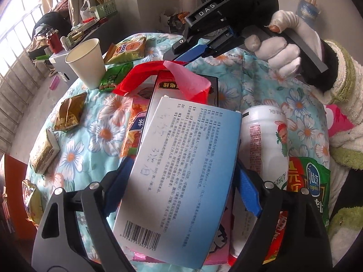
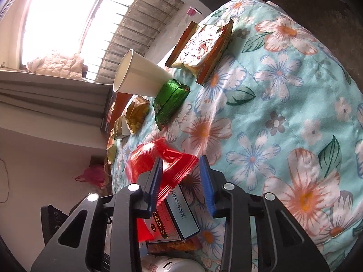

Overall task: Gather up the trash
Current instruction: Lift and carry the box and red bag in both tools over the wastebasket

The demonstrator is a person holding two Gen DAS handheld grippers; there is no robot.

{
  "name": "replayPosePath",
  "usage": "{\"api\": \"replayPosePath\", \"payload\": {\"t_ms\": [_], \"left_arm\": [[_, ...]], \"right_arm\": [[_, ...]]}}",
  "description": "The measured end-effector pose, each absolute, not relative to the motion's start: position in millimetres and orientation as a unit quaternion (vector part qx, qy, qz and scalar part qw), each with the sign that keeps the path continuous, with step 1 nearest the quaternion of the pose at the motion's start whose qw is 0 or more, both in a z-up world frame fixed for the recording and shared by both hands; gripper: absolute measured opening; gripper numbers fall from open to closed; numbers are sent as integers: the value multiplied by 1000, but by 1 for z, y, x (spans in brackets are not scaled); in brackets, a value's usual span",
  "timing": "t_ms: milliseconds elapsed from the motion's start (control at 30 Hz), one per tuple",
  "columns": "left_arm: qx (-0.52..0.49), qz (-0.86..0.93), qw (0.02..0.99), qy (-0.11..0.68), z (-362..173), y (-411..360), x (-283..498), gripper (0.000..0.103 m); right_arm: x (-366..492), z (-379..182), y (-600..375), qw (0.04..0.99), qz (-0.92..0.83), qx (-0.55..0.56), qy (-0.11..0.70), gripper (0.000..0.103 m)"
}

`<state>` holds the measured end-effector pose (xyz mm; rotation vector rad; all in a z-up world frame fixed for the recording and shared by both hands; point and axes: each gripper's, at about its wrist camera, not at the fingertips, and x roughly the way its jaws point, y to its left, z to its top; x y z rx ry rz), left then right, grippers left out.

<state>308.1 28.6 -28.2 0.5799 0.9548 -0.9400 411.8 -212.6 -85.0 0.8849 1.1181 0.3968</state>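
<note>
1. Straddling a blue box (image 1: 181,170), the left gripper (image 1: 179,188) stands wide, pads apart from it.
2. Right gripper (image 2: 181,181) is half closed around a red wrapper (image 2: 158,158), atop boxes on the floral cloth (image 2: 283,113).

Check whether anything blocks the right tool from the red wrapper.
Nothing visible does. The red wrapper already sits between the right tool's open fingers, draped over the boxes.
</note>
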Motion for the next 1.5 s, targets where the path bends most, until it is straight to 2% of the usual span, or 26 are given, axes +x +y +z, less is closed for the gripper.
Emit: {"api": "replayPosePath", "payload": {"t_ms": [167,400,500,567,900,1100,1300,1367,1467,1500], "left_arm": [[258,-424,756,427,-23,32,305,80],[218,-403,787,412,-5,47,304,78],[188,-373,811,410,3,60,305,77],[165,-353,825,410,9,69,306,77],[73,-276,877,386,34,111,289,77],[55,-261,888,375,39,126,276,77],[48,-263,891,367,42,131,262,77],[46,-263,892,365,43,132,261,77],[41,-263,893,362,45,135,258,77],[38,-262,894,360,46,136,258,77]], "right_arm": [[403,-78,-225,741,186,414,495,11],[391,-71,-243,740,186,432,480,9],[393,-80,-248,718,186,458,490,18],[394,-86,-251,707,175,470,498,50],[401,-132,-246,613,162,562,531,53],[404,-148,-243,583,151,601,525,53],[399,-158,-241,571,142,620,519,34],[396,-158,-239,570,142,622,518,23],[389,-156,-236,579,141,621,509,13],[385,-152,-237,583,143,620,505,12]]}}
